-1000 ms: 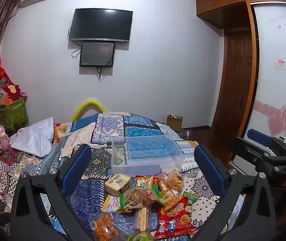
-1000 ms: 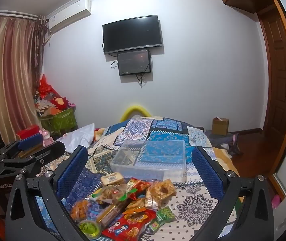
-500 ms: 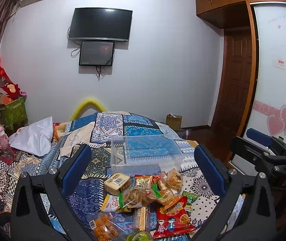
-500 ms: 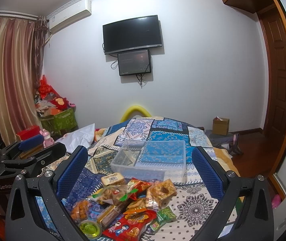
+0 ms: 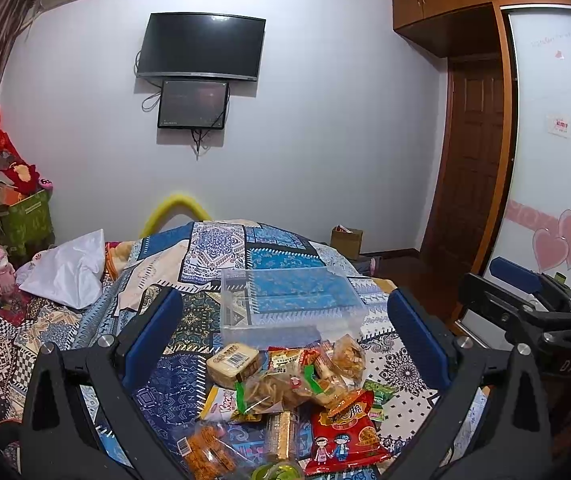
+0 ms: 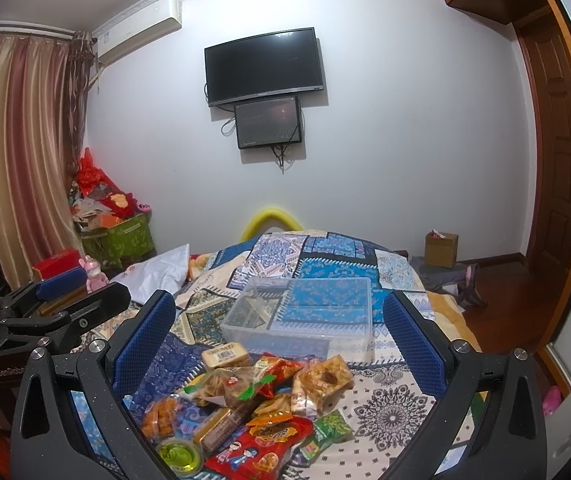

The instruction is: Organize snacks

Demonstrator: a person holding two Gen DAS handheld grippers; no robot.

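Nothing had been sorted yet — the clear bin (image 6: 299,312) sat empty mid-bed, the snack pile (image 6: 253,400) heaped just beside its near wall. Left gripper (image 5: 285,344) and right gripper (image 6: 277,344) hovered spread, holding nothing.

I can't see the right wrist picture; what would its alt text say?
A heap of wrapped snacks lies on a blue patterned patchwork bedspread, just in front of an empty clear plastic box, framed by the right gripper's wide-open blue-padded fingers. Behind, a black television hangs on a white wall.
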